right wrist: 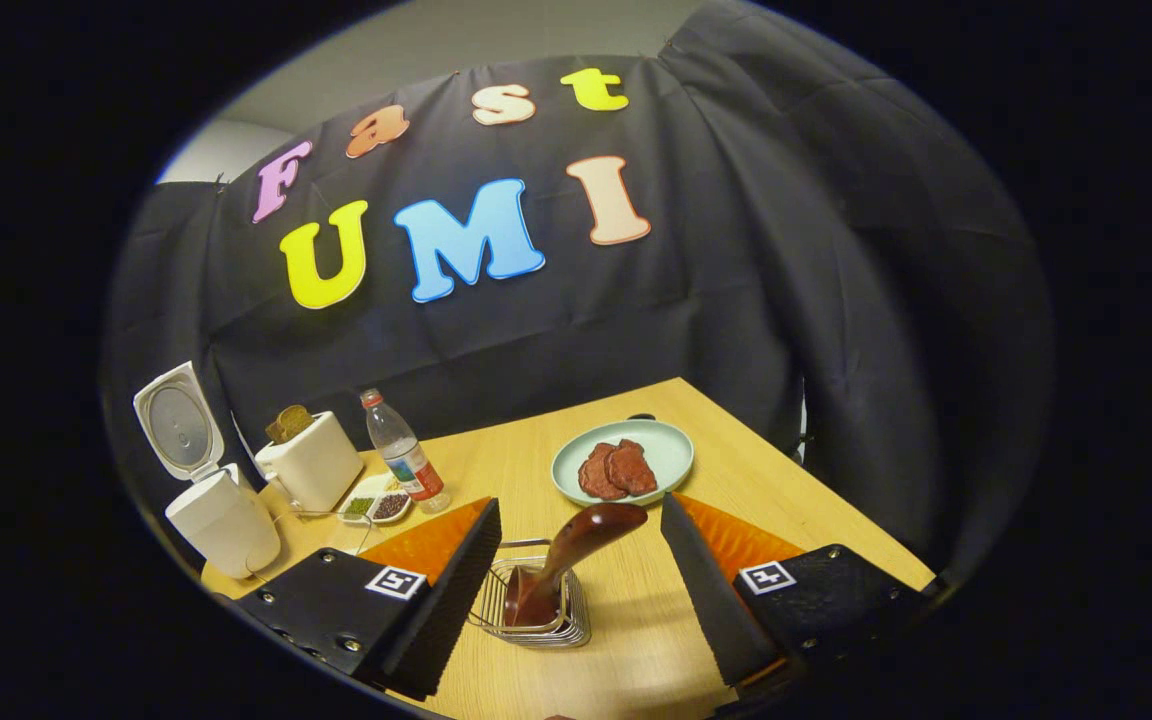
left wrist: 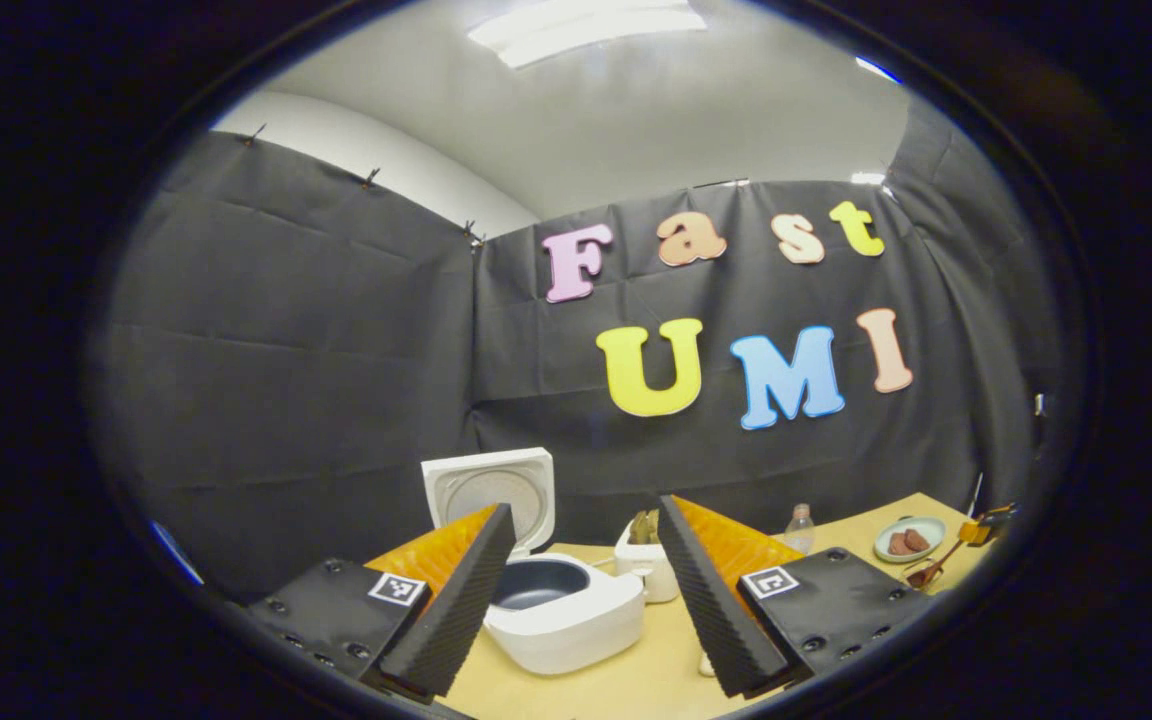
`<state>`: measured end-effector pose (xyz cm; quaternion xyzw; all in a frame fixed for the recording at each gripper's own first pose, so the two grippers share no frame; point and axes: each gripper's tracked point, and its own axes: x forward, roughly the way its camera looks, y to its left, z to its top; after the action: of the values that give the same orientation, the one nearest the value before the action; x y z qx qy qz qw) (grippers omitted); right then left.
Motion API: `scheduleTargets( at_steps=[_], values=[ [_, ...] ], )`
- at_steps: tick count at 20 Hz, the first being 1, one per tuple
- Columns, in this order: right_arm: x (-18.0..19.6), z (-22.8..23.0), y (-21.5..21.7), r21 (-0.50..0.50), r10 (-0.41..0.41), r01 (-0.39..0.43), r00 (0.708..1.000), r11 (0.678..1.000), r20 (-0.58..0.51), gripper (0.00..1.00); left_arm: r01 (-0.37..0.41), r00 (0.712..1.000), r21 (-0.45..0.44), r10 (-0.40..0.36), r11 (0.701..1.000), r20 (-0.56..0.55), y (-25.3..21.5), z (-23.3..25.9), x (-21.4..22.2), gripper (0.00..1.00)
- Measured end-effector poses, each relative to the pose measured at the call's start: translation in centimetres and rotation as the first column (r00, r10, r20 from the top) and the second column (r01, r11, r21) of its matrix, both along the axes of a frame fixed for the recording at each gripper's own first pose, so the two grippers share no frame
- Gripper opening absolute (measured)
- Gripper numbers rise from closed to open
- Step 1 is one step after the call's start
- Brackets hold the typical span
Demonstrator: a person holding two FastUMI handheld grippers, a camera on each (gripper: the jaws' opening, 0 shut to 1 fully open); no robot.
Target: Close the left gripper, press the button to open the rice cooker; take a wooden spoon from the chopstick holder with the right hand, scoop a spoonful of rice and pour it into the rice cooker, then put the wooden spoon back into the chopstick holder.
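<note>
The rice cooker [left wrist: 561, 610] sits just ahead of the left claw [left wrist: 586, 600] with its lid [left wrist: 491, 490] thrown up, so the pot is ready to take rice. That claw hangs wide open, holding nothing. Over on the right, the wooden spoon [right wrist: 566, 560] leans in the wire chopstick holder [right wrist: 536, 605], directly between the fingers of the right claw [right wrist: 581, 600], which is spread wide and touches neither. Beyond it a plate [right wrist: 666, 445] rests on the worktop [right wrist: 736, 480].

Black cloth walls [left wrist: 286, 380]; wooden table [right wrist: 736, 470] — bright ceiling light [left wrist: 586, 25].
</note>
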<state>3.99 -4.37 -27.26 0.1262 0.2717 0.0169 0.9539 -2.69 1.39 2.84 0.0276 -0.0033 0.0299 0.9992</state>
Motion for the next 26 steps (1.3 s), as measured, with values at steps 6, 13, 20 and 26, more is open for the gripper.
scheduleTargets(
  at_steps=[6, 13, 20, 26],
  values=[
    [-0.3, -2.8, 2.2, 0.088, 0.076, -0.067, 0.992, 0.994, -0.105, 0.77, -0.055, 0.998, 0.004, 0.055, 0.998, -0.032, 0.6, -0.8, -2.1, 0.99],
    [0.6, -3.5, 3.1, 0.143, 0.057, -0.038, 0.989, 0.989, -0.137, 0.16, -0.037, 0.996, 0.003, 0.037, 0.999, -0.083, 1.7, -3.6, -2.2, 0.98],
    [0.3, 3.5, 5.7, -0.001, 0.113, -0.113, 0.994, 0.994, -0.014, 0.11, -0.010, 0.999, -0.072, 0.007, 0.997, -0.045, 6.4, -3.5, 0.2, 0.98],
    [1.2, 10.6, 9.0, -0.080, 0.109, -0.101, 0.989, 0.992, 0.097, 0.11, 0.020, 0.999, -0.083, -0.022, 0.996, -0.026, 9.1, -4.4, 2.4, 1.00]
  ],
)
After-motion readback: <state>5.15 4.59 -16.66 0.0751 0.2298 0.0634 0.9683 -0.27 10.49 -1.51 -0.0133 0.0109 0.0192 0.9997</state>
